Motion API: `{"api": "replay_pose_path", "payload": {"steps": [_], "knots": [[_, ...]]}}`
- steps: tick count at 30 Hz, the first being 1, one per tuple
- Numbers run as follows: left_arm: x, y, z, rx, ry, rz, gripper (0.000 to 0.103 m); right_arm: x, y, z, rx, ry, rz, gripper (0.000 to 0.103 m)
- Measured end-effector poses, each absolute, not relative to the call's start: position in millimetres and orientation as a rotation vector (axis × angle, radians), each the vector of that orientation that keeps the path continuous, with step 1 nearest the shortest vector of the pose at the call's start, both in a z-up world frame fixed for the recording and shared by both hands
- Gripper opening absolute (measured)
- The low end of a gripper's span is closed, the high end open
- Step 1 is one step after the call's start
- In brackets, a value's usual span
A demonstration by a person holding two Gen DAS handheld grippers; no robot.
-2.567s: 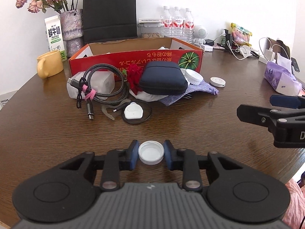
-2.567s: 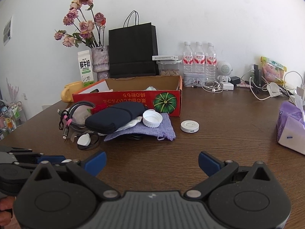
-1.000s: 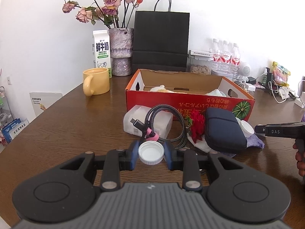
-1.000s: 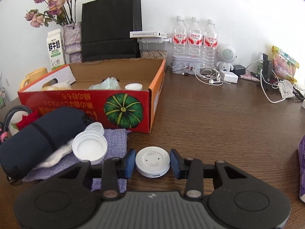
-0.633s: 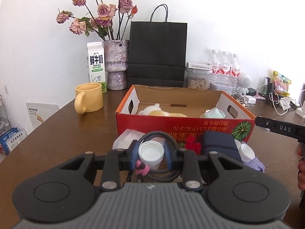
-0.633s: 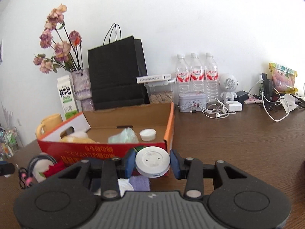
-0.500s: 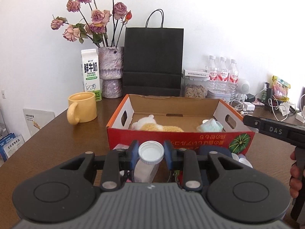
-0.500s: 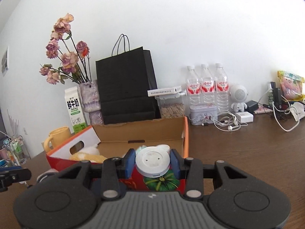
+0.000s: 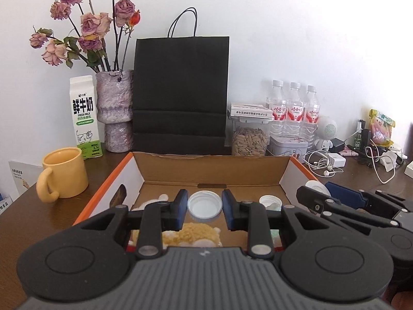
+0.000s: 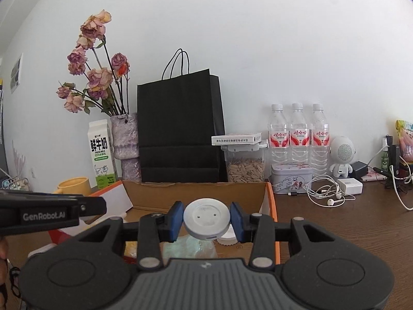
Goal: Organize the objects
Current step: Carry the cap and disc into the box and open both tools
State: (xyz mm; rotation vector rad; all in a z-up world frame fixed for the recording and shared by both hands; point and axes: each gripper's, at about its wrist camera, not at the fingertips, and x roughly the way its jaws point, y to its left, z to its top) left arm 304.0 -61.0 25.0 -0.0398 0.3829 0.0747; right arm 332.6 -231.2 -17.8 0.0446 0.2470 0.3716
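My left gripper (image 9: 205, 208) is shut on a white bottle cap (image 9: 205, 207) and holds it above the open red cardboard box (image 9: 206, 166). My right gripper (image 10: 207, 222) is shut on a round white disc (image 10: 206, 218) and holds it over the same box (image 10: 196, 193), near its right side. In the box lie a yellow plush item (image 9: 191, 233), a pale green crumpled item (image 10: 191, 250) and another white cap (image 9: 270, 201). The right gripper also shows in the left wrist view (image 9: 317, 193), and the left gripper's body shows at the left edge of the right wrist view (image 10: 51, 213).
Behind the box stand a black paper bag (image 9: 180, 90), a vase of dried roses (image 9: 114, 108), a milk carton (image 9: 85, 116), a seed jar (image 9: 249, 137) and three water bottles (image 9: 294, 111). A yellow mug (image 9: 63, 175) stands left. Earphones and chargers (image 10: 333, 193) lie right.
Both grippers have risen and moved forward with their loads, from in front of the box to above its inside. The right gripper has come close beside the left.
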Motion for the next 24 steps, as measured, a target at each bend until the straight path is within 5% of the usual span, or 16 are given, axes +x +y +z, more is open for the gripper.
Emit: {"api": "replay_pose_path", "payload": {"steps": [16,18,22,24], "knots": [[326.1,-53.1,10.7,-0.048,0.404,0.068,0.032,345.8,-217.4,-29.4,0.046,0.305,0.387,0.039],[325.5,-50.7,11.0,-0.059,0.398,0.078,0.04,346.6,-216.8,-31.4,0.045,0.319,0.387,0.042],[321.3,-46.2,12.4,-0.074,0.38,0.121,0.08,345.0,-219.0,-32.1,0.058,0.316,0.371,0.078],[317.0,-44.1,15.2,-0.083,0.344,0.127,0.092,343.7,-220.0,-31.1,0.063,0.303,0.355,0.089]]}}
